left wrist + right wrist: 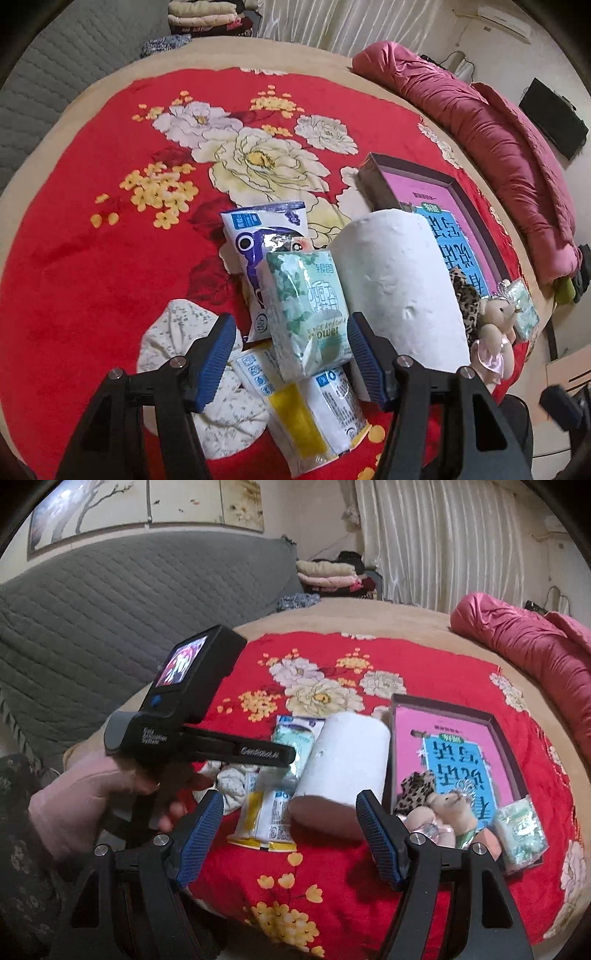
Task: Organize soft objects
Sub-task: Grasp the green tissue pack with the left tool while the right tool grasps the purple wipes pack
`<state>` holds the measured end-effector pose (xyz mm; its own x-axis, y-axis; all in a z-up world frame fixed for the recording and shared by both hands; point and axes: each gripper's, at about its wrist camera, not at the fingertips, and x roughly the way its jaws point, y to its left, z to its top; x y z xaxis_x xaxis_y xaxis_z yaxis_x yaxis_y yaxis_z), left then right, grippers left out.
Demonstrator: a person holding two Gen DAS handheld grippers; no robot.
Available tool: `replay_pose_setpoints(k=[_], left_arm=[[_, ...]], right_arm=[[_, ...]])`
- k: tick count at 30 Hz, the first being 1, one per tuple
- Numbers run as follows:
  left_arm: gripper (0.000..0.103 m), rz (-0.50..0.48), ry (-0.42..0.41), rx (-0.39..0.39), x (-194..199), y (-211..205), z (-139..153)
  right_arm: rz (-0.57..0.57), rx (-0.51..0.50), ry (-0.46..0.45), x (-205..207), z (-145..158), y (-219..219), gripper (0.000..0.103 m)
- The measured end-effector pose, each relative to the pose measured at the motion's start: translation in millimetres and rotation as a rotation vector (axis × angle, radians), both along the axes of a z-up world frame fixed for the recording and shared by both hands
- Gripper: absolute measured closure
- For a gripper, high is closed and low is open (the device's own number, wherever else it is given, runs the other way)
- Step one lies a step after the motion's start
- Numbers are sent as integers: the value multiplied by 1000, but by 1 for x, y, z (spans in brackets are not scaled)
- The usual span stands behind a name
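On the red floral blanket (pixel 92 258), a white floral cloth bundle (pixel 177 332) lies farthest left. The left gripper (pixel 291 354), jaws spread, frames a green tissue pack (pixel 306 306) without pressing it. Right of that lies a white paper roll (pixel 343 760), with the right gripper (pixel 291 834) wide open near it. Far right, a pink-lined box (pixel 406 738) has a small teddy bear (pixel 450 808) at its near edge.

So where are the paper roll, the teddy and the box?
paper roll (pixel 399 280), left wrist view, its white side.
teddy (pixel 448 806), right wrist view, its head.
box (pixel 443 704), right wrist view, its far wall.
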<state>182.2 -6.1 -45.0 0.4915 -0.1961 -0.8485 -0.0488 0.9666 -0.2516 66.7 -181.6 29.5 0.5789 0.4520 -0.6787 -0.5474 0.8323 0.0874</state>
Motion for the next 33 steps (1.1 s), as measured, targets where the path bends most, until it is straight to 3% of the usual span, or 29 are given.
replay_pose_setpoints(k=[8, 14, 18, 24, 29, 33], left_arm=[[42, -24, 13, -17, 13, -8, -11], [61, -27, 0, -17, 18, -9, -13], [69, -2, -26, -69, 14, 1, -9], [71, 30, -58, -185, 1, 25, 4], [71, 94, -89, -205, -20, 52, 11], [71, 177, -114, -188, -40, 85, 15]], right_arm=[[33, -40, 53, 7, -23, 15, 27], [47, -64, 67, 10, -33, 21, 27], [44, -73, 80, 14, -40, 23, 27], [43, -56, 150, 25, -55, 33, 27], [79, -78, 167, 25, -62, 51, 27], [85, -69, 126, 39, -48, 67, 27]])
